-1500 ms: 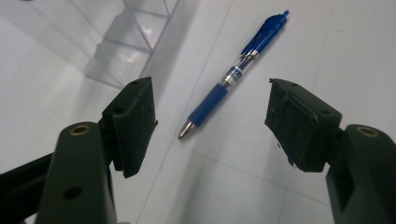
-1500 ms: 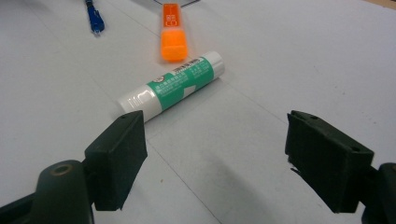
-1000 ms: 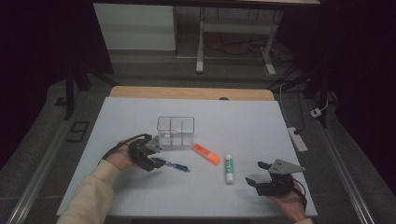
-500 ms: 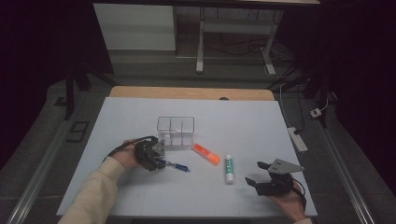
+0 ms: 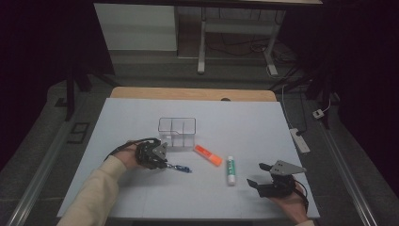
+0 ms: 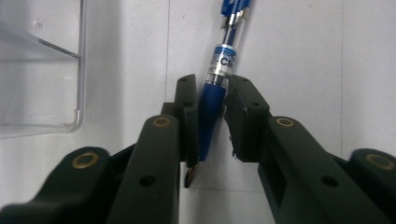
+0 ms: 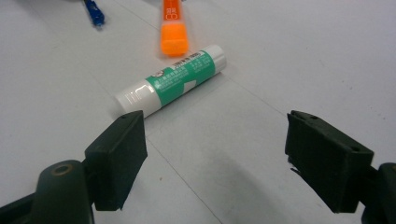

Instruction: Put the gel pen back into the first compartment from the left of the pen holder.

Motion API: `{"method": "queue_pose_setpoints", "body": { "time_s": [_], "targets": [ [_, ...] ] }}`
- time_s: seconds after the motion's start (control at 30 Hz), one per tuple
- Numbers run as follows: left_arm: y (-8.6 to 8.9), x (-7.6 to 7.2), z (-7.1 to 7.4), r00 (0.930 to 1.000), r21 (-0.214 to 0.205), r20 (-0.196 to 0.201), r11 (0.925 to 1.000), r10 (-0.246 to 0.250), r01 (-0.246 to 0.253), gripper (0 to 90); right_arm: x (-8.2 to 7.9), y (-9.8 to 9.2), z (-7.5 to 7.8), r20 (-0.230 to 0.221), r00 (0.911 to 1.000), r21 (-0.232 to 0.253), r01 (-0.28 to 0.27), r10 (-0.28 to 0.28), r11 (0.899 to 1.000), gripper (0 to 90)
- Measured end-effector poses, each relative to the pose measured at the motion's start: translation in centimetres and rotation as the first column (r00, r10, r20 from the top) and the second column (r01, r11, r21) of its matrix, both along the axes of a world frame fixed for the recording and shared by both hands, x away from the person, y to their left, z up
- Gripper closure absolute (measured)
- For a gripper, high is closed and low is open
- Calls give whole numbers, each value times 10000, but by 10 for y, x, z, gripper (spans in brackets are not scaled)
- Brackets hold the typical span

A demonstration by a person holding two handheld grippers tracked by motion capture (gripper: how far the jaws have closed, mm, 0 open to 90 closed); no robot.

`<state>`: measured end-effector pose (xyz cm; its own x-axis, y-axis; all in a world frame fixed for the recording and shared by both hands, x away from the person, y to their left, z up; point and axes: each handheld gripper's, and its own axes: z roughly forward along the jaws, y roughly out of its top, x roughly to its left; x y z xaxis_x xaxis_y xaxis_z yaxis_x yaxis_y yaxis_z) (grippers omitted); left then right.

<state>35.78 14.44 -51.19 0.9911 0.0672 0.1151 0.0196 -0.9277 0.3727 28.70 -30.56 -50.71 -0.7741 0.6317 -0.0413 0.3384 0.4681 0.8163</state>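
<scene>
A blue pen (image 5: pixel 179 167) (image 6: pixel 223 51) lies on the white table mat (image 5: pixel 141 117), pointing right. My left gripper (image 5: pixel 162 163) (image 6: pixel 213 81) lies low over the pen's near end. Its jaws have just been closing and now press the pen's blue grip from both sides. Near the mat's front right, my right gripper (image 5: pixel 255 174) (image 7: pixel 219 140) is open with nothing between its pads. A green and white glue stick (image 5: pixel 230 169) (image 7: pixel 173 81) lies just beyond it.
A clear plastic box with dividers (image 5: pixel 177 132) (image 6: pixel 37 70) stands just behind the left gripper. An orange highlighter (image 5: pixel 208 155) (image 7: pixel 173 28) lies between the box and the glue stick. A power strip (image 5: pixel 299 140) lies off the mat's right edge.
The left gripper's jaws have closed from wide apart onto the blue pen, with the hand shifting only slightly. The right gripper, glue stick and highlighter have stayed put.
</scene>
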Motion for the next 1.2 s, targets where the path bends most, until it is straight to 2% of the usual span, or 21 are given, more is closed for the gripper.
{"method": "queue_pose_setpoints", "body": {
  "time_s": [0.37, 0.43, 0.57, 0.77, 0.83, 1.0, 1.2],
  "targets": [
    [-2, -2, 2, 9995, 74, -176, 9996, 265, -264, 797, 0, 0, 0, 33, 10000, 150, 27, -27, 9999, 198],
    [-3, -4, 5, 9990, 3, -168, 9991, 412, -412, 798, 0, -1, 1, 78, 10000, 175, 53, -55, 9998, 200],
    [-3, -10, 13, 9964, -451, -167, 9954, 836, -843, 797, -1, 0, 4, 241, 9996, 274, 102, -108, 9996, 201],
    [-2, -20, 23, 9872, -1100, -216, 9811, 1580, -1594, 797, -1, 2, 6, 307, 9995, 414, 33, -46, 9991, 202],
    [-1, -22, 26, 9830, -1164, -253, 9761, 1820, -1837, 797, 0, 2, 6, 307, 9995, 456, 41, -55, 9990, 202],
    [1, -28, 32, 9650, -1571, -406, 9521, 2591, -2623, 797, 0, 3, 7, 369, 9993, 469, 74, -91, 9989, 202],
    [0, -35, 39, 9477, -1912, -471, 9284, 3156, -3187, 797, -2, 9, 10, 527, 9986, 467, -15, -10, 9989, 202]
  ]
}}
